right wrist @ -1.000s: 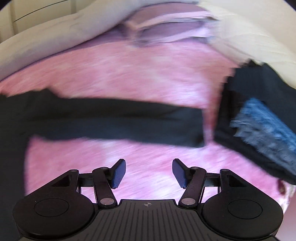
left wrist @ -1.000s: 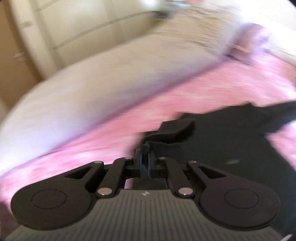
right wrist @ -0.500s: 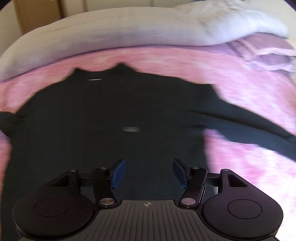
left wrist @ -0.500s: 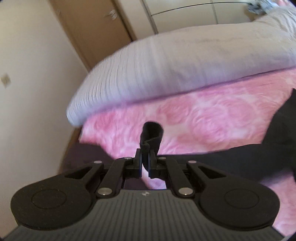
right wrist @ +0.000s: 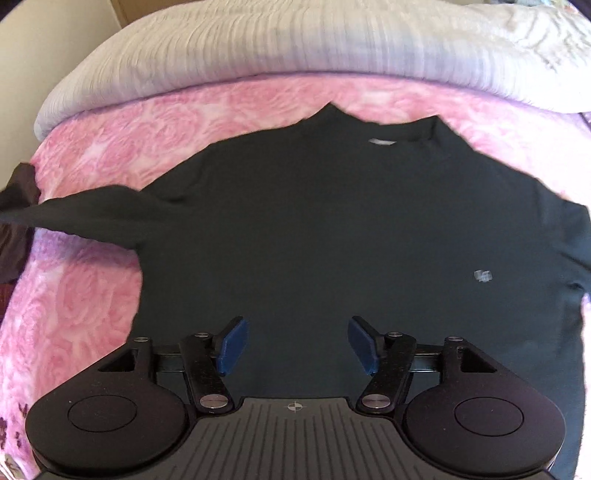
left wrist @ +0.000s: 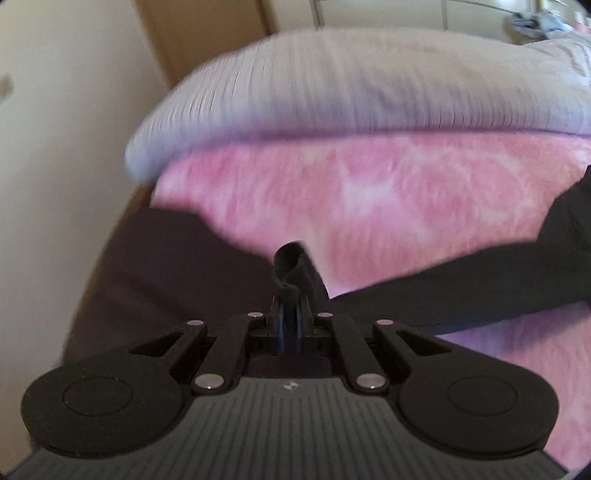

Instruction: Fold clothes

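The black shirt (right wrist: 332, 240) lies flat on the pink blanket (right wrist: 110, 147), spread out with its front side up. Its collar points away from the right gripper (right wrist: 295, 345), toward the grey duvet (right wrist: 295, 40) at the far side of the bed. So the long axis of the body runs from near to far, and the sleeves go out to the sides. The cloth is plain and matte, with a small pale label inside the collar and a small grey logo on the chest.

The left gripper (left wrist: 289, 317) has its jaws pressed together on the cuff of the sleeve (left wrist: 461, 284), which stretches from the jaws toward the right, slightly raised over the blanket. The right gripper has its jaws spread wide, with blue pads (right wrist: 231, 345), and it holds nothing; it is above the lower part of the shirt.

The blanket is fluffy, with a rose pattern. The duvet is ribbed and thick. Behind it there are a cream wall (left wrist: 55, 147) and a brown wooden door (left wrist: 207, 33).
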A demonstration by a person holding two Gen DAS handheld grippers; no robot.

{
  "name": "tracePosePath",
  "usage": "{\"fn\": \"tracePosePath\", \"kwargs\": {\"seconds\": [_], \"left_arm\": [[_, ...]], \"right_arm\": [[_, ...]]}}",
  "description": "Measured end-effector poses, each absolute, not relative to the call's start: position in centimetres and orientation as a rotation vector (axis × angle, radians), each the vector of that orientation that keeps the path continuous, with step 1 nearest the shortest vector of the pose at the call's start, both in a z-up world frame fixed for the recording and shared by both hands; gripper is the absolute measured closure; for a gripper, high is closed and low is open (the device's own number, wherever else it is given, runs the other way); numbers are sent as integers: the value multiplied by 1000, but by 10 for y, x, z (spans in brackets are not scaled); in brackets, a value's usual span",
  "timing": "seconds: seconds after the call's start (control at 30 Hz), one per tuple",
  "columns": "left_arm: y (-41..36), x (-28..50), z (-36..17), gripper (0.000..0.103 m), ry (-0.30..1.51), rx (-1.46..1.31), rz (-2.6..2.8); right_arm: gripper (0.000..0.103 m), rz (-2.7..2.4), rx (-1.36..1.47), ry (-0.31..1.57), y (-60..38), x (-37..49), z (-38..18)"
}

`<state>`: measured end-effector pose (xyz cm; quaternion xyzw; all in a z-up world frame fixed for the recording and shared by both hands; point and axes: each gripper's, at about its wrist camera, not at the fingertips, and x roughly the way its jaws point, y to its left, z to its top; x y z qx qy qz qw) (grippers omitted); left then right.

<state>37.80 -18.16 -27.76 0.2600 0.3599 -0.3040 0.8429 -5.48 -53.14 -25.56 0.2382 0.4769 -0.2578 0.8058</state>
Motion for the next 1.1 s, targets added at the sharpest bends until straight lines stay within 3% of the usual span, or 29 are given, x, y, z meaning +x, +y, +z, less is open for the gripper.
{"fn": "tracePosePath", "kwargs": {"seconds": [0.23,0.57,0.73,0.83,0.93,1.1], "left_arm": [[-149,347,-311,95,854,558,-594],[-112,333,-303,86,991,545,-549],[-114,347,-292,87,946,576,-589],[-127,363,-295,84,933,604,-650],[-140,378,-298,71,919,631,-711],[-152,392,-309,70,918,685,-773]], "right_arm": [[36,-461,514,1064,-522,-25,-264],[35,-341,484,1003,-520,37,-258],[35,-113,195,1019,-537,118,-257],[36,41,-34,1069,-544,169,-269],[36,146,-212,1112,-549,206,-285],[38,283,-361,1217,-554,236,-317]]}}
